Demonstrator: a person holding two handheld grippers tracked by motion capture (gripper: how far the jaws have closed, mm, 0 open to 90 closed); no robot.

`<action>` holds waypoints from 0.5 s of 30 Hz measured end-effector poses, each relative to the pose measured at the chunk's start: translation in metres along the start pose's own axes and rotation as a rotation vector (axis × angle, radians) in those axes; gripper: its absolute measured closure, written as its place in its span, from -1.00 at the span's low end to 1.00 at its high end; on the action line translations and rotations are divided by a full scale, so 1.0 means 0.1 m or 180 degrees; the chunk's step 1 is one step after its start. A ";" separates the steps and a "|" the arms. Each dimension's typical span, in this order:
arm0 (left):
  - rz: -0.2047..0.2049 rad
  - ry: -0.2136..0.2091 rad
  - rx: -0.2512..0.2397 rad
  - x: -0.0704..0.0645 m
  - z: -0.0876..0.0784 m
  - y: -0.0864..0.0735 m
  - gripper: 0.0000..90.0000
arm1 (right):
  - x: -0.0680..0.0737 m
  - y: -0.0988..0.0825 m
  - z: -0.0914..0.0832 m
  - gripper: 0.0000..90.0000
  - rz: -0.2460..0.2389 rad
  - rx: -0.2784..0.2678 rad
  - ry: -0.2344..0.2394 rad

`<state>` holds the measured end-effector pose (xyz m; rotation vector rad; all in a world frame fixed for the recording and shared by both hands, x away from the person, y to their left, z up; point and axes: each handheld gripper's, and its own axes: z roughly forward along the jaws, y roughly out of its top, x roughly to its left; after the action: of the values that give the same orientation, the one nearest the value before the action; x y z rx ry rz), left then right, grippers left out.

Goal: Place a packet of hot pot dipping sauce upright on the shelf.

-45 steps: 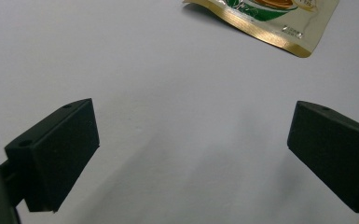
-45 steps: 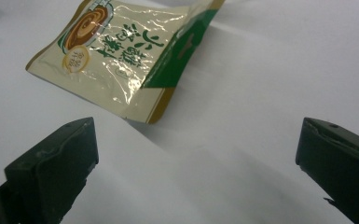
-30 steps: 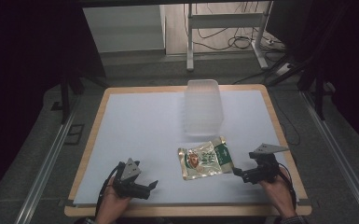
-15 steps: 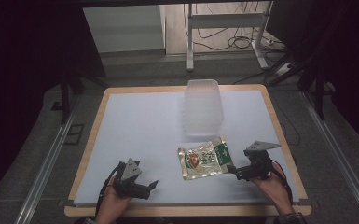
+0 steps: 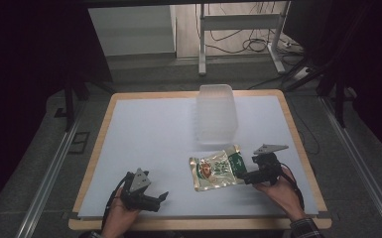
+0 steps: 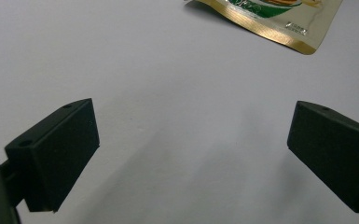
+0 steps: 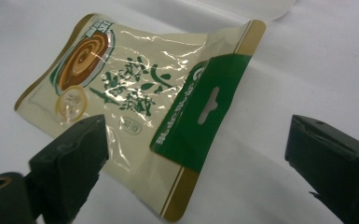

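Left gripper (image 5: 162, 197) low at the near left of the counter (image 5: 149, 129), fingers (image 6: 58, 154) spread wide over bare white surface, nothing between them. Pouch (image 5: 217, 170) flat on the counter, right of centre, just in front of a clear tub (image 5: 217, 114) lying further back. Right gripper (image 5: 242, 177) at the pouch's right edge, fingers (image 7: 74, 154) wide but just closing a little, green header (image 7: 200, 109) of the pouch between them, not pinched.

Snack pouch (image 7: 135, 107): green script and white print on green header, none legible.
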<state>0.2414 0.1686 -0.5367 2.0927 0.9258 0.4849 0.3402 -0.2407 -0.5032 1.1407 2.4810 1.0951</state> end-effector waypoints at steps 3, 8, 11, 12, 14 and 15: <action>0.0003 0.0003 0.0004 0.00 0.00 0.00 -0.95 | -0.01 0.05 0.06 -0.72 0.0039 0.0036 -0.0026; 0.0031 0.0011 0.0023 -0.01 0.00 0.00 -0.95 | -0.03 0.11 0.15 -0.51 -0.0013 0.0107 -0.0068; 0.0037 0.0012 0.0025 -0.01 0.01 0.00 -0.95 | -0.03 0.14 0.18 -0.34 -0.0036 0.0134 -0.0081; 0.0038 0.0014 0.0026 -0.01 0.01 0.00 -0.95 | -0.03 0.16 0.20 -0.30 -0.0069 0.0150 -0.0089; 0.0041 0.0014 0.0028 -0.01 0.01 0.00 -0.95 | -0.03 0.17 0.22 -0.16 -0.0127 0.0183 -0.0100; 0.0045 0.0017 0.0033 -0.01 0.01 0.00 -0.95 | -0.03 0.18 0.23 -0.14 -0.0145 0.0199 -0.0113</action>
<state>0.2414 0.1673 -0.5370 2.1095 0.9188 0.4942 0.3631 -0.2226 -0.5073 1.1045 2.5174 0.9831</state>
